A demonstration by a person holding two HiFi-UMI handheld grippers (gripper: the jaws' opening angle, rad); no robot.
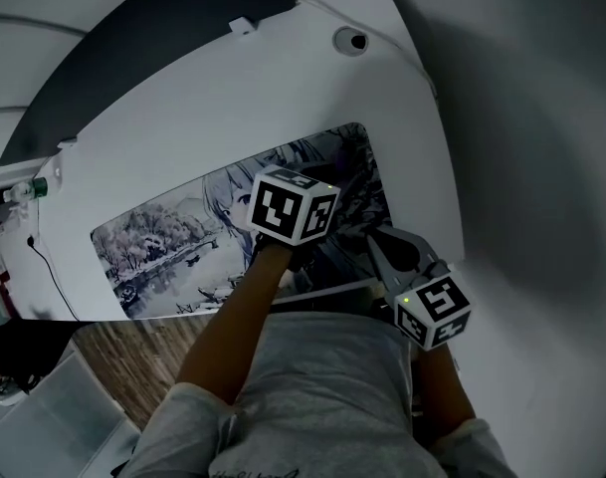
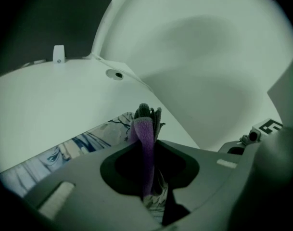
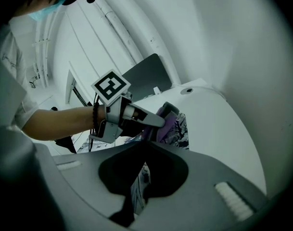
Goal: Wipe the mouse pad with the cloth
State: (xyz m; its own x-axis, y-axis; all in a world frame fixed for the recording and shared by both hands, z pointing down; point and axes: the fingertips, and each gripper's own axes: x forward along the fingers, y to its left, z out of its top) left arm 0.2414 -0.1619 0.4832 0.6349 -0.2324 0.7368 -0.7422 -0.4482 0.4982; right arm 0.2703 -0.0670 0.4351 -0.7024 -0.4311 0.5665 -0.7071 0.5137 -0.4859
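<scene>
One big white desk (image 1: 233, 98), smooth top w/ a curved edge, fills most of the head view. Plenty of bare surface btwn pad and the far edge, and more bare desk on the right. Dark flat panel (image 1: 153, 38) runs along the desk's far edge, upper left of frame. Wood-grain floor (image 1: 133, 357) shows lower left.

Mouse pad (image 1: 173, 237) is a long flat rectangle w/ rounded corners and a grey-blue drawn print. It lies mid-frame near the desk's front edge, its right end under both tools.

L gripper (image 3: 160, 121) sits over the pad's right end, fingers clamped tight on the cloth (image 2: 145, 129). Cloth is soft and bunched, purple w/ grey folds sticking out past the tips.

R gripper (image 3: 144, 177) is at the pad's front right corner, lower right of center. Its fingers are closed to a slit w/ a strip of the printed pad pinched in it.

Small round cable hole (image 1: 350, 40) sits near the desk's far right corner, well apart from the pad.
</scene>
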